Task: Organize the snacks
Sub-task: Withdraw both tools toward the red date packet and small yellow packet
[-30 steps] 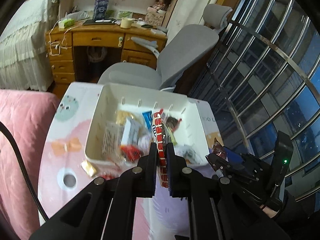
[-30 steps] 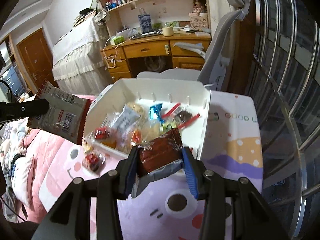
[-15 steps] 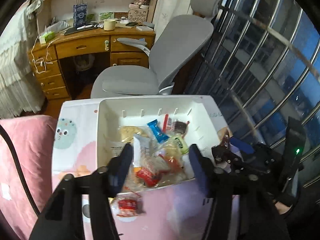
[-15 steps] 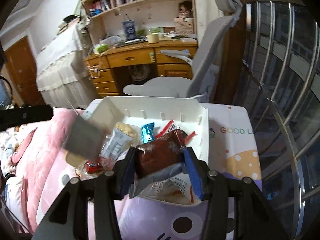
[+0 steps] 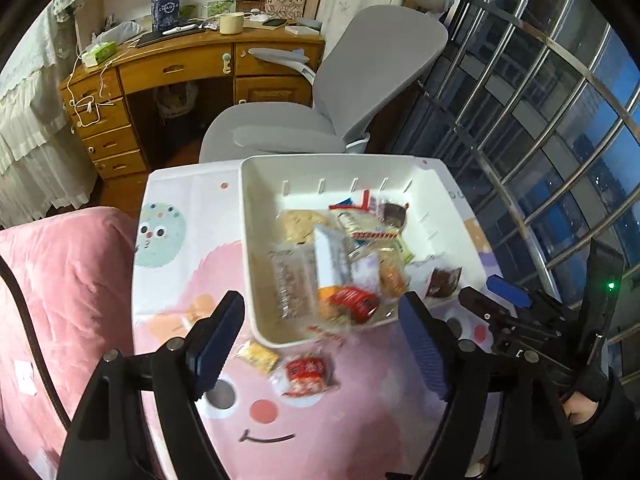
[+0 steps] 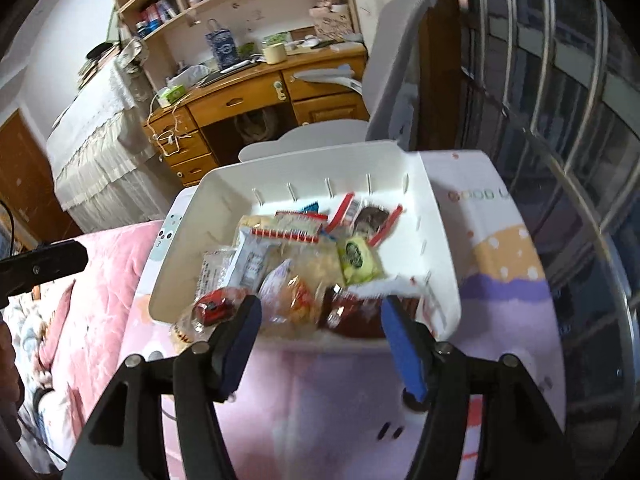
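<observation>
Our left gripper (image 5: pixel 320 332) and right gripper (image 6: pixel 320 332) both gape, holding nothing, before the white bin (image 5: pixel 256 248), which brims with crinkly snack packets (image 6: pixel 296 264); two packets (image 5: pixel 280 364) lie just outside it.

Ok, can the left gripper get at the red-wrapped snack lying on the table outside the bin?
Probably yes. The left gripper is open and empty, and the red-wrapped snack lies uncovered on the table between its fingers, just outside the white bin. Only the yellow snack sits close.

"GOOD" on tablecloth (image 6: pixel 516 248)
</observation>
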A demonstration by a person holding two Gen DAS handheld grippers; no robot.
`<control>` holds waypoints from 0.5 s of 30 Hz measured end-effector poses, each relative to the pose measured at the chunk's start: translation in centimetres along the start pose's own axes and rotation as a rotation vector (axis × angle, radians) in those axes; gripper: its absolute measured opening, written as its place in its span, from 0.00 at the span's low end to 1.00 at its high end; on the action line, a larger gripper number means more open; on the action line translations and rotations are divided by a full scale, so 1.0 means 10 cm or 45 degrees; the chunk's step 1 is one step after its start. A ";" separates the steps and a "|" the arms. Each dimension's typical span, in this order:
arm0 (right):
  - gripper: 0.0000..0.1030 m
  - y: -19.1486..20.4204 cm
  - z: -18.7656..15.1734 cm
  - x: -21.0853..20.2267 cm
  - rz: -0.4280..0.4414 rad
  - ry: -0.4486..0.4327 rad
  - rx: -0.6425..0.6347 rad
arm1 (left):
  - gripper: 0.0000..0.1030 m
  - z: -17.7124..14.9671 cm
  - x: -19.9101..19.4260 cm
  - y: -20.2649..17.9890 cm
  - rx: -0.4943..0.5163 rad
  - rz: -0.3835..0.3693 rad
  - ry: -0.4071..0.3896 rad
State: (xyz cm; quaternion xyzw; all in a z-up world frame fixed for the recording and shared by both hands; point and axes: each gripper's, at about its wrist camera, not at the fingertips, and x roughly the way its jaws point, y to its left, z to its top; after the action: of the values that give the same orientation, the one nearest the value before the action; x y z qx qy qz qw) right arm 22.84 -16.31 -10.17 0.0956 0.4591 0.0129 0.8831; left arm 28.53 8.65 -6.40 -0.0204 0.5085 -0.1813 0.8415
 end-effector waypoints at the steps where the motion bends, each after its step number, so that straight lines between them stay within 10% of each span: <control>1: 0.62 0.03 -0.04 -0.01 -0.004 0.003 0.024 | 0.76 -0.01 -0.01 0.03 0.007 -0.001 0.005; 15: 0.73 0.56 -0.68 0.06 0.001 0.061 0.331 | 0.78 -0.37 -0.06 0.58 0.178 -0.052 0.113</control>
State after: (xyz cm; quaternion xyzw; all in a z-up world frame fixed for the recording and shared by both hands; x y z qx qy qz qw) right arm 18.02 -9.65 -13.51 0.2091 0.4779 -0.0442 0.8520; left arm 26.71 14.79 -8.93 0.0363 0.5309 -0.2342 0.8136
